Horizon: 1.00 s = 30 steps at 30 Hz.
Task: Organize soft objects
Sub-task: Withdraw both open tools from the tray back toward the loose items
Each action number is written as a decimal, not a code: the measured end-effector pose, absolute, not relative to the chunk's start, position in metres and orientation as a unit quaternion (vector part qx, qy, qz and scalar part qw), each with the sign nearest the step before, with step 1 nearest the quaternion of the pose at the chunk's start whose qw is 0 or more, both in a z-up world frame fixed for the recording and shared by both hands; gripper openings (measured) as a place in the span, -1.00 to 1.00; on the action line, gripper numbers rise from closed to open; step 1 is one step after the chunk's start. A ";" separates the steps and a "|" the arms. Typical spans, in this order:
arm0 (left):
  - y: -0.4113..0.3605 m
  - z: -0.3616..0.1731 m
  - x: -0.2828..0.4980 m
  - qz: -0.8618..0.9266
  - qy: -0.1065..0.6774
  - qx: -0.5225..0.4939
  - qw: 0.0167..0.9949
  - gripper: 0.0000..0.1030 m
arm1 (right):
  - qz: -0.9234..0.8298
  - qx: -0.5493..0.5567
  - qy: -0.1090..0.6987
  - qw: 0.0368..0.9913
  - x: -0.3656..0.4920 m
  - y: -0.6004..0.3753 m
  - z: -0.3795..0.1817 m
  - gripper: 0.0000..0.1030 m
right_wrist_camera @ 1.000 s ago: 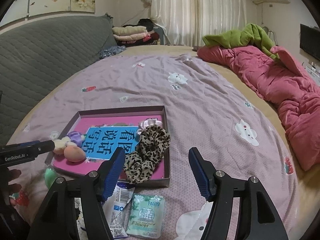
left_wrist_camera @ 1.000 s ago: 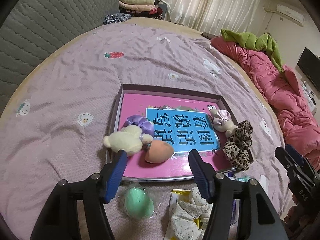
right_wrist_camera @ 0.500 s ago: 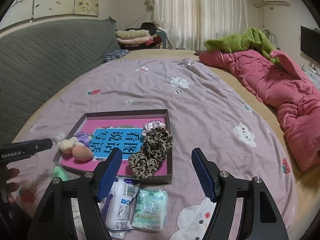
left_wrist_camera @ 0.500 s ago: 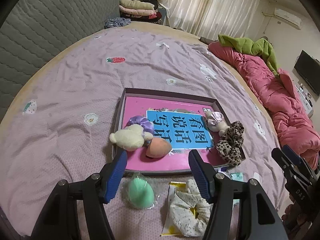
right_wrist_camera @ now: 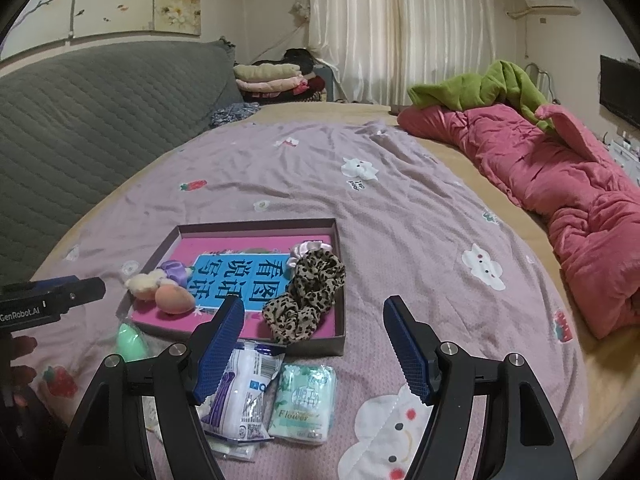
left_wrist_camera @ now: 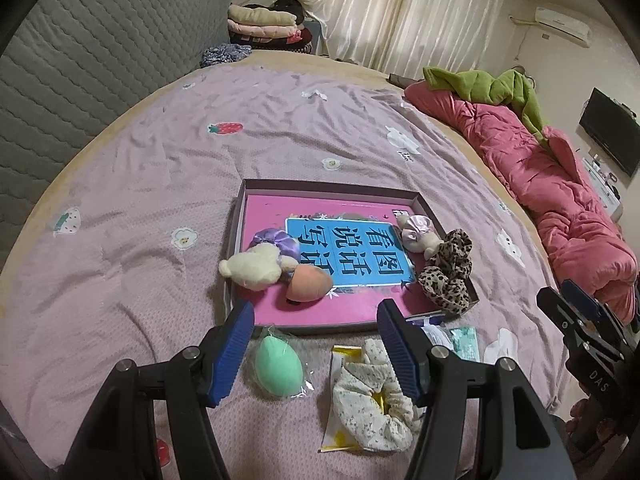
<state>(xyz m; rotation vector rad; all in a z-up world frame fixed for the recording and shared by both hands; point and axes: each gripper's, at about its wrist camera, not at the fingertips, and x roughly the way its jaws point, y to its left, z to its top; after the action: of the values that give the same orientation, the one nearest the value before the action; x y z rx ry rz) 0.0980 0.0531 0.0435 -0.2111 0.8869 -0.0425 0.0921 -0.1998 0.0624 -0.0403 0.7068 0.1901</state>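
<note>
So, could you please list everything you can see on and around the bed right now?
box: 1, grey rim, pink liner, on purple sheet
plush toy: 1, cream, box's left edge
purple scrunchie: 1, behind plush
peach sponge: 1, in box
pink scrunchie: 1, in box
leopard scrunchies: 2, box's right side
green sponge: 1, wrapped, before box
floral scrunchie: 1, cream, packaged
tissue pack: 1, green
white packet: 1, beside tissues
pink quilt: 1, right
left gripper: jaws open, empty
right gripper: jaws open, empty
</note>
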 end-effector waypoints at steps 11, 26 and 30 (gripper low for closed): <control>0.049 0.039 0.085 -0.026 0.436 -0.092 0.895 0.23 | 0.102 -0.027 0.351 0.930 0.076 -0.197 0.059 0.43; 0.038 0.021 0.073 -0.041 0.459 -0.083 0.884 0.23 | 0.106 -0.029 0.363 0.925 0.069 -0.199 0.050 0.43; 0.035 0.011 0.067 -0.044 0.469 -0.078 0.878 0.23 | 0.108 -0.030 0.370 0.922 0.067 -0.199 0.045 0.43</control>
<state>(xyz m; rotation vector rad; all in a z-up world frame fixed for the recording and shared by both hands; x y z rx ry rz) 0.0669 0.0354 0.0113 -0.1617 0.9788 -0.0910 0.0669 -0.1991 0.0454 -0.0610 0.7593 0.2220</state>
